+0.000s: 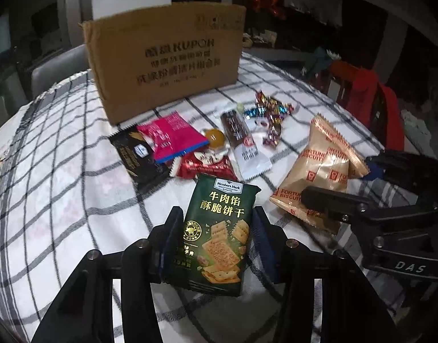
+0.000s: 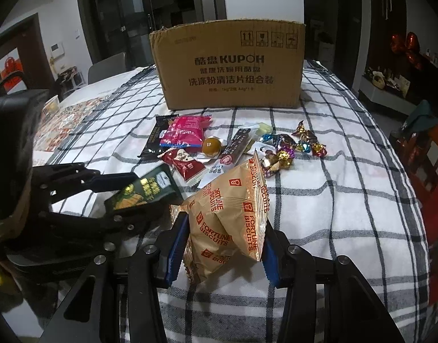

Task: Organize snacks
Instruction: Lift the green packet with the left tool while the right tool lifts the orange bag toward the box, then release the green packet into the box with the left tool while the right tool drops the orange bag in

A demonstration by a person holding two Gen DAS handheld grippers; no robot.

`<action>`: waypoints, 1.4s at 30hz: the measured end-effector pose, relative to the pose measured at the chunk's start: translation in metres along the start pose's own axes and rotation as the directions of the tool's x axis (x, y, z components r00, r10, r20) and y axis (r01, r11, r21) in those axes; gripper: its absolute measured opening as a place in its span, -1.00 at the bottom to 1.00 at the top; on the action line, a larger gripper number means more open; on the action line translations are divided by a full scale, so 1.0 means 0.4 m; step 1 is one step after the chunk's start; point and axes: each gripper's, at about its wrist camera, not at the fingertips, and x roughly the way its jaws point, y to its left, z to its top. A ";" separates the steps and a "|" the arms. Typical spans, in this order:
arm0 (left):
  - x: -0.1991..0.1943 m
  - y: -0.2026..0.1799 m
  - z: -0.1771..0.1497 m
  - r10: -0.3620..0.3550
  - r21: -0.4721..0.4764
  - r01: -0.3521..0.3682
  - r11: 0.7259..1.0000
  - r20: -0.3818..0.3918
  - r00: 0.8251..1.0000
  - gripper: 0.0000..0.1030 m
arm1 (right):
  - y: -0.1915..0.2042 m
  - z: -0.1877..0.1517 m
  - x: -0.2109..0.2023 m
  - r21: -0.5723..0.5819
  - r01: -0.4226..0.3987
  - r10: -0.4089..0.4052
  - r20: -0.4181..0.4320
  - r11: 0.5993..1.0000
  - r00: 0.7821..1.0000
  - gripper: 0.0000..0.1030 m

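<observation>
Two grippers each hold a snack above a table [image 2: 347, 200] covered in a checked cloth. At left, the left gripper [image 1: 216, 228] is clamped on a dark green cracker packet [image 1: 219, 228], pinched at both side edges and held upright. Beyond it, from left to right, lie a black packet [image 1: 133, 154], a pink packet [image 1: 173, 137], a red packet [image 1: 204, 165], a round yellow sweet [image 1: 214, 137], a long brown-and-white bar [image 1: 241, 145] and a scatter of foil-wrapped candies [image 2: 290, 145], all loose on the cloth. Behind them stands a cardboard box [image 2: 233, 65], printed side facing the cameras; its top edge appears open, though the inside cannot be seen. At right, the right gripper [image 2: 223, 245] is closed on a tan biscuit bag [image 2: 230, 214], lifted just beside the green packet.
</observation>
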 end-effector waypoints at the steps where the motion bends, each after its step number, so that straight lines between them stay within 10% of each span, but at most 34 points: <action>1: -0.012 0.001 0.003 0.007 -0.012 -0.007 1.000 0.012 1.000 -0.06 | -0.001 0.002 -0.005 0.002 -0.001 0.001 0.005 1.000 1.000 -0.07; 18: -0.154 -0.007 0.114 0.110 -0.107 -0.094 0.990 0.157 0.982 -0.06 | -0.026 0.112 -0.110 -0.019 -0.023 0.025 0.151 1.000 0.988 -0.07; 42: -0.216 0.121 0.449 0.175 -0.144 -0.133 0.981 0.342 0.923 -0.06 | -0.110 0.503 -0.097 -0.029 -0.023 0.031 0.323 0.999 0.946 -0.07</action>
